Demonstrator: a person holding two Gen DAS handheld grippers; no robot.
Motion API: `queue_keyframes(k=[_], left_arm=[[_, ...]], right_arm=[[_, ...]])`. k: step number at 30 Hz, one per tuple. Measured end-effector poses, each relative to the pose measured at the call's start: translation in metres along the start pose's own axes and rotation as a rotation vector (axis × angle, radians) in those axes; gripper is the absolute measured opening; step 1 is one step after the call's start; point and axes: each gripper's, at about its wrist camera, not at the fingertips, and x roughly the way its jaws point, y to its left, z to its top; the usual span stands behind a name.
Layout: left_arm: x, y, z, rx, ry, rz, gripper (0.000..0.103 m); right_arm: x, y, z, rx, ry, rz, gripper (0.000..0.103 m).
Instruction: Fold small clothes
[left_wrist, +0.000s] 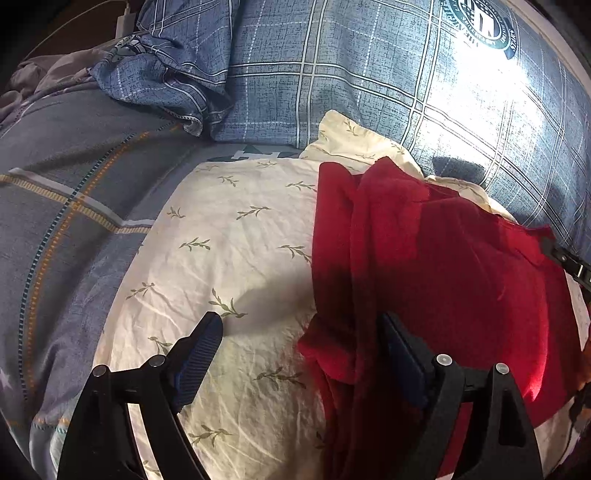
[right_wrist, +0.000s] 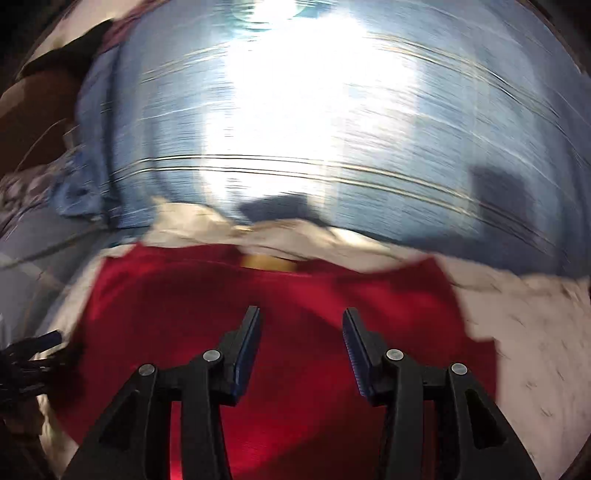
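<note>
Red garment (left_wrist: 436, 258) lies on the cream leaf-print cloth (left_wrist: 229, 236), which sits on the bed over the blue plaid bedding (left_wrist: 332, 74). It's partly gathered: a raised ridge runs front to back along its left side, and the near-left corner is bunched into a hanging flap.

Left tool (left_wrist: 301, 336): jaws wide apart, nothing clamped. One finger is over the cream cloth, the other over the red fabric, so the garment's left edge sits between them, not pinched.

Right tool (right_wrist: 301, 326): jaws parted, no fabric between the pads, hovering over the middle of the garment. Right wrist view is motion-smeared, so fine detail there is unreliable.

Judgement: this is between grasps; the next fold needs a fresh pick.

- Take an edge or corner, not the middle; a mid-panel pinch just tents it.
- Left tool looks well placed for the near-left edge. Drop low enough to catch the red layer only; the cream cloth is thin, wrinkled and likely to come up too.
- Flatten the ridge first, or the fold locks the crease in.
- Pull both corners evenly, lay over, release low.

Materials: the red looks like soft matte knit, limp, holds no shape. Cream cloth is creased woven cotton. Plaid bedding is a coarser weave, with strong sun glare on it.
</note>
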Motion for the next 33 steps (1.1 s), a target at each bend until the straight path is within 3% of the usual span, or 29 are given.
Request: queue_keyframes(k=[3,9,17,26,33], left_arm=[[0.0,-0.002,-0.001,0.004,-0.007,0.011,0.086],[0.002,-0.003,-0.002,0.009,-0.018,0.022,0.089],[0.002,-0.003,-0.001,0.011,-0.016,0.024,0.089],[0.001,-0.005,-0.003,0.022,-0.024,0.038,0.089],[0.0,-0.006,-0.004,0.03,-0.032,0.045,0.089]], right_arm=[[0.008,-0.048,-0.004,0.119,0.029,-0.036,0.046],[0.046,-0.076,-0.005,0.205,0.085,-0.051,0.042],[0.054,-0.071,-0.008,0.205,0.07,-0.038,0.045],[-0.002,-0.069,-0.026,0.237,-0.021,-0.005,0.05],[0.005,-0.076,-0.042,0.255,-0.046,-0.018,0.051]])
